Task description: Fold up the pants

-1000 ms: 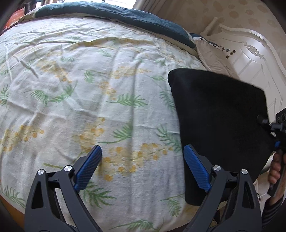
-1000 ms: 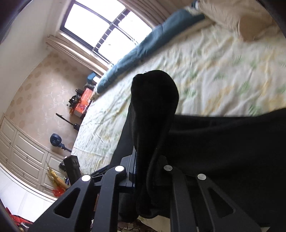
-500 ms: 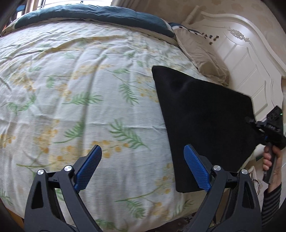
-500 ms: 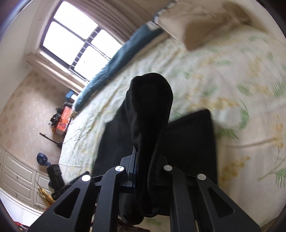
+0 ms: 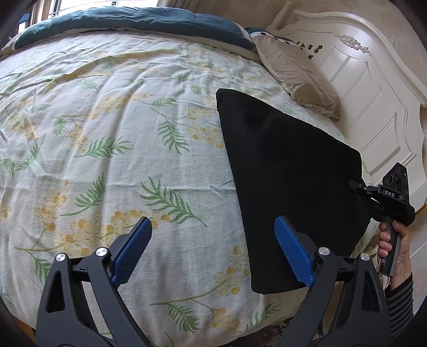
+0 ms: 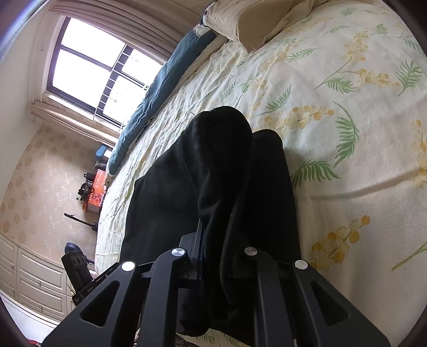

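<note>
Closest to the left wrist camera, the left gripper hangs over the near edge of the bed with its blue pads spread wide and nothing between them. The right-hand pad overlaps the near corner of the pants in the view; whether it touches the cloth cannot be told.

Closest to the right wrist camera, the right gripper is clamped on a bunched fold of the black pants. The fabric rises in a hump between the two fingers and hides their tips. In the left wrist view this same gripper pinches the right-hand corner of the pants, held by the person's hand in a striped sleeve.

The pants lie as a flat, dark, folded panel on the right side of the bedspread, near the head of the bed, with the near edge reaching the mattress edge. The bedspread is pale with green fronds and yellow blossoms, and creased.

Beyond the pants a beige pillow rests against the white carved headboard. Along the far side of the bed runs a dark teal blanket. In the right wrist view a window with curtains shows past it, with white cabinets and an orange box along the wall.
</note>
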Demonstrator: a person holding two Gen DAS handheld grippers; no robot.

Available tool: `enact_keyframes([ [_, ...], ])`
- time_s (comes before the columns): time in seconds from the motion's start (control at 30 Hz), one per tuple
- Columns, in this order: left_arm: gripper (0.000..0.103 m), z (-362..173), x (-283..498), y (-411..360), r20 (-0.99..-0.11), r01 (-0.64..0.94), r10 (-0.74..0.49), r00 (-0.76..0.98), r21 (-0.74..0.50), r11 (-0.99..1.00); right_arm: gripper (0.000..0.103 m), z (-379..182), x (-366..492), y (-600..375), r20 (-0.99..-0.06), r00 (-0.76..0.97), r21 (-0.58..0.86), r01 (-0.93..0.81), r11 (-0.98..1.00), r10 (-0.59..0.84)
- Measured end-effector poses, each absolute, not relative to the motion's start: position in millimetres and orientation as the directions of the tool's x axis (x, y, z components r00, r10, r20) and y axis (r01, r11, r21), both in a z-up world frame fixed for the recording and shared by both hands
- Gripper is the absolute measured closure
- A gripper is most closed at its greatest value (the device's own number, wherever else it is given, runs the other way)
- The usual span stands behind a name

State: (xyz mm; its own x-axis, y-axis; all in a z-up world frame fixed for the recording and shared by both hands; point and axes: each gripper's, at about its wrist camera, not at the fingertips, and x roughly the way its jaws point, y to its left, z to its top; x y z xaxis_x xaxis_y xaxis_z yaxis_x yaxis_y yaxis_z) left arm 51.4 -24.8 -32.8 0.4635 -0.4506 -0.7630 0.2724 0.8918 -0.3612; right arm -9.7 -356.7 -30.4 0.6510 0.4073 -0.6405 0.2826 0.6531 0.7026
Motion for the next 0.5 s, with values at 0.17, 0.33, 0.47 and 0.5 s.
enact_keyframes([
  [0.17, 0.01, -32.8, 51.2, -25.0, -0.764, 0.272, -0.451, 0.462, -0.361, 0.892, 0.091, -33.8, -16.4, -363.6, -0.624, 0.659, 0.721, 0.277, 0.635, 0.421],
  [0.33, 0.01, -33.7, 51.4, -25.2, -0.765, 0.271, -0.453, 0.458, -0.365, 0.891, 0.088, -35.1, -23.9, -373.7, -0.605, 0.672, 0.742, 0.283, 0.608, 0.426],
  [0.47, 0.01, -34.8, 52.8, -24.2, -0.763, 0.268, -0.473, 0.441, -0.391, 0.881, 0.08, -25.5, -42.7, -393.9, -0.589, 0.716, 0.752, 0.314, 0.58, 0.376],
  [0.5, 0.01, -34.5, 53.1, -24.1, -0.761, 0.268, -0.481, 0.435, -0.401, 0.876, 0.067, -23.0, -47.7, -398.8, -0.589, 0.723, 0.751, 0.324, 0.576, 0.36],
])
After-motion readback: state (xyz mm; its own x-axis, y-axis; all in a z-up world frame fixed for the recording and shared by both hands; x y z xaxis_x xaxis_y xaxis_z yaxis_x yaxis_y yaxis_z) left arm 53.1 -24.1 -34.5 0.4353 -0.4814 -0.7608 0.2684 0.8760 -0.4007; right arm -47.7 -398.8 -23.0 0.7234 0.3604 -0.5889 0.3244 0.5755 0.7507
